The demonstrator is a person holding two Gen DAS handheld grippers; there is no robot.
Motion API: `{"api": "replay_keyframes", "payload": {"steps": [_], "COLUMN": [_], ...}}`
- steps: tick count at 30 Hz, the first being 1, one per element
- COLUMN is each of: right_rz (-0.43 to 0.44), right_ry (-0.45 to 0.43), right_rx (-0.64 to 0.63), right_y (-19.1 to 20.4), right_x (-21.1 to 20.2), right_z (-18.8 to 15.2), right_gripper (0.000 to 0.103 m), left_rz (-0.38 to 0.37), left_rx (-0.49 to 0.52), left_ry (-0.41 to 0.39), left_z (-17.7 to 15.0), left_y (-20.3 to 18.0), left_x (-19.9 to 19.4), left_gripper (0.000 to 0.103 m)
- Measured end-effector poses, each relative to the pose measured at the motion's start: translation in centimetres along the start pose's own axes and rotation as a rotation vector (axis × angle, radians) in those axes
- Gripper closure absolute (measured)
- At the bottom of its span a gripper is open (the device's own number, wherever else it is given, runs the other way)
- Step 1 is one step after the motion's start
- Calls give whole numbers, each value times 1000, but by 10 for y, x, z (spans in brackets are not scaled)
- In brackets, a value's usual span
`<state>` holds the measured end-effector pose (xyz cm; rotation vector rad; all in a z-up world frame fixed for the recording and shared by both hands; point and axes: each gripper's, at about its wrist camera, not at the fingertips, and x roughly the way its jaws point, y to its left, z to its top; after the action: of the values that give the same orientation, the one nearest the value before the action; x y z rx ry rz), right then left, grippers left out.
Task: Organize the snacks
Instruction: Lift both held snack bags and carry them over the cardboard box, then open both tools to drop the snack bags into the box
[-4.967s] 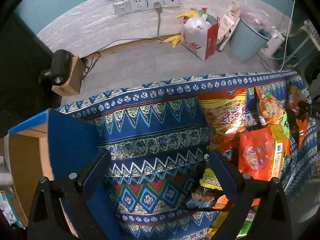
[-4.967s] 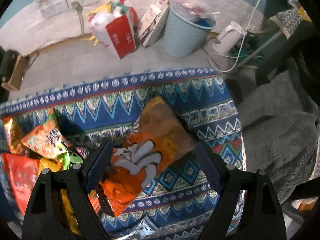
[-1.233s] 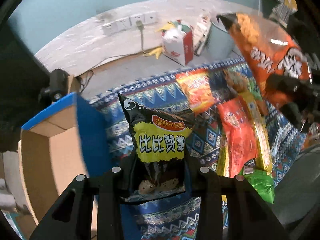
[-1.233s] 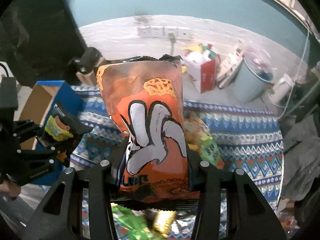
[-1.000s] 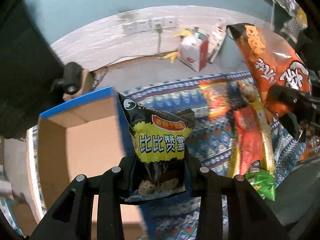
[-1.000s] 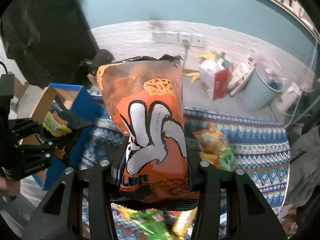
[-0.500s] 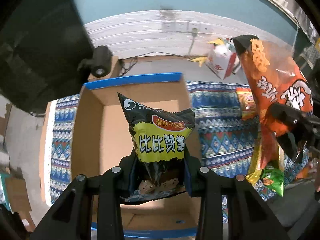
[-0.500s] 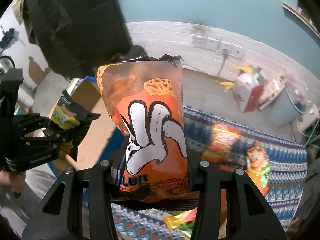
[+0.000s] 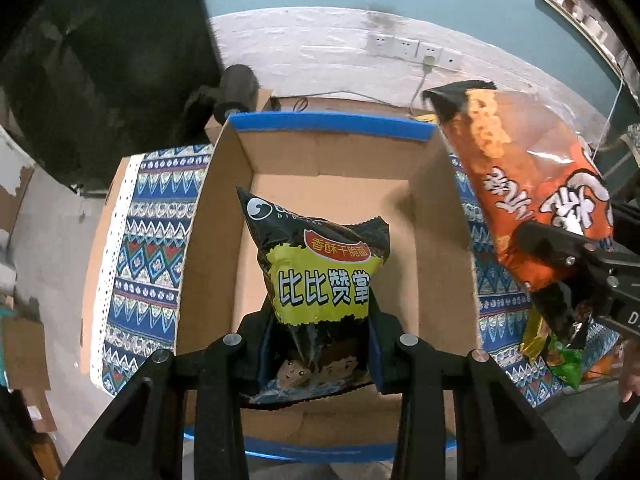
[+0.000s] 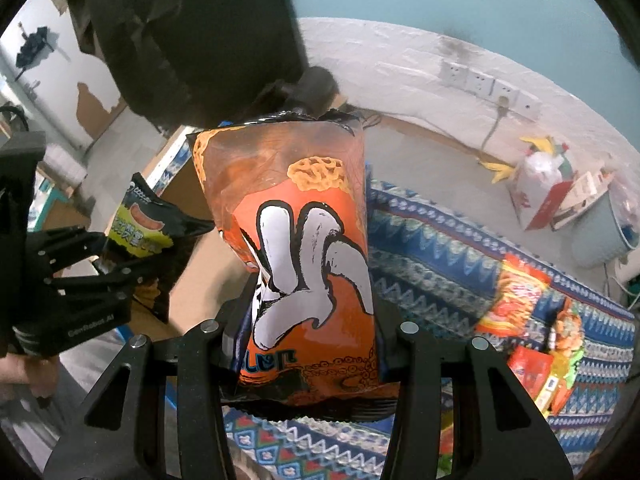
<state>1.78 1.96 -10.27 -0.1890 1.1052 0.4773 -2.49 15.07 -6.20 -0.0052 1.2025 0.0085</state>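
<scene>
Left wrist view: my left gripper (image 9: 318, 344) is clamped on a black-and-yellow snack bag (image 9: 320, 276), held above the open cardboard box (image 9: 336, 132). Just right of the box, my right gripper (image 10: 308, 340) grips an orange snack bag (image 10: 304, 248).

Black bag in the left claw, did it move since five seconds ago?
Yes. The black bag left the cloth and now hangs over the box.

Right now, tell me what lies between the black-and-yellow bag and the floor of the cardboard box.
Nothing: in the left wrist view the black-and-yellow bag, clamped in the left gripper, hangs over the cardboard box, whose visible floor is bare.
</scene>
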Motion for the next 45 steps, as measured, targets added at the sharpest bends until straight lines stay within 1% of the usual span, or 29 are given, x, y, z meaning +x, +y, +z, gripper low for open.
{"api": "replay_keyframes", "payload": {"steps": [4,8,12,13,15,16,17,20,22,23,26,29,30,31,32,34,45], "right_rz": [7,20,37,40,46,51,62,85,96,91,79,57,44,33,23,0,-86], "right_ry": [27,52,77,82,91,95,100,105,102,97,88,73,63,53,45,28,-14], "right_rx": [-8,-16,-24,-26,-30,-31,-31,-23,-16,-13,-11,-13,-14,-16,-19,-30,-46], "right_y": [13,23,33,36,39,41,42,46,47,46,41,33,30,27,24,17,-28], "right_x": [15,27,41,43,48,50,52,54,52,51,44,35,30,26,22,14,-25], "right_z": [2,8,10,11,12,13,14,16,16,16,15,13,13,12,11,8,-17], "right_gripper": [58,58,58,58,57,56,56,54,42,41,40,39,37,33,32,29,28], "left_rz": [-5,17,31,29,38,42,45,56,50,47,39,13,7,-1,-5,-14,-49], "left_rx": [-31,-46,-78,-86,-95,-99,-101,-99,-104,-106,-113,-122,-123,-122,-122,-113,-37], "left_ry": [21,28,51,55,60,57,52,44,46,48,51,48,47,44,41,33,22], "left_z": [-5,-7,-9,-10,-10,-10,-10,-10,-10,-11,-10,-7,-7,-6,-5,-3,10], "left_y": [13,20,29,31,33,34,35,36,37,37,35,31,29,26,24,16,-32], "left_x": [7,10,15,15,15,14,13,10,10,10,10,8,7,6,5,2,-1], "left_gripper": [65,65,65,63,56,48,44,43,43,43,43,42,41,37,35,35,34]}}
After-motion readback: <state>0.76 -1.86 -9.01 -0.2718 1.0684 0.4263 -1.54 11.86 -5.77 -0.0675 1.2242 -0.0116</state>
